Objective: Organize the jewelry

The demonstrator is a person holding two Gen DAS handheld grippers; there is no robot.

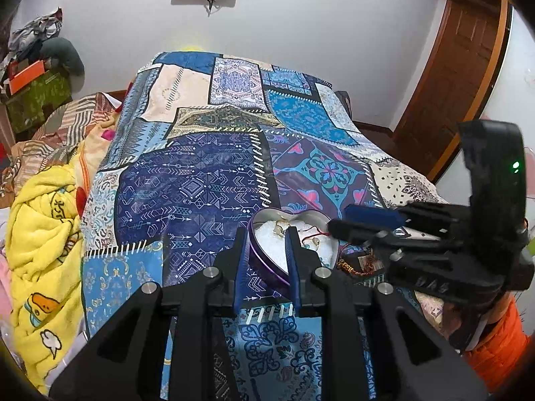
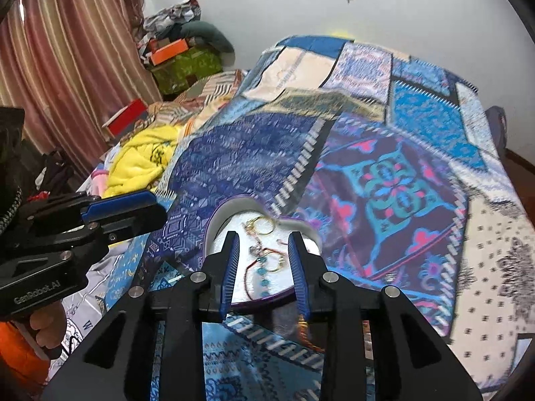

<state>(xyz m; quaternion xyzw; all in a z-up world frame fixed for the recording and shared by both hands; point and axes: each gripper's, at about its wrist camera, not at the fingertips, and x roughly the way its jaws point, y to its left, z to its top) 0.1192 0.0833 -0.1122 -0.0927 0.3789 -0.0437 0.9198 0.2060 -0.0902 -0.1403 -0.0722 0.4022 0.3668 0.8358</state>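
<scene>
From my left wrist view, the heart-shaped tin [image 1: 267, 269] sits low and centre on the patchwork bedspread [image 1: 187, 180], its purple rim facing me and its white padded lining showing. I read that as the collecting spot for the jewellery, which is why both tools point down at it. My left gripper [image 1: 265, 230] has its jaws parted with nothing between them; the tin's near wall only shows through the gap. The right gripper [image 1: 354, 220] comes in from the right of the frame over the tin's far lobe.

In the right wrist view, the right gripper [image 2: 264, 237] also stands with jaws apart and empty. Beneath the gap, inside the tin [image 2: 217, 220], lie gold hoop earrings [image 2: 264, 225] near the upper edge and a red cord with turquoise beads [image 2: 262, 270] lower down. The cord looks freshly placed there, I would guess, since it lies straight under the opened jaws. At lower right of the tin, a gold-and-brown beaded piece [image 1: 351, 265] rests on the bedspread outside it, probably the next thing to collect. The left gripper [image 2: 133, 210] hovers at the left edge.
</scene>
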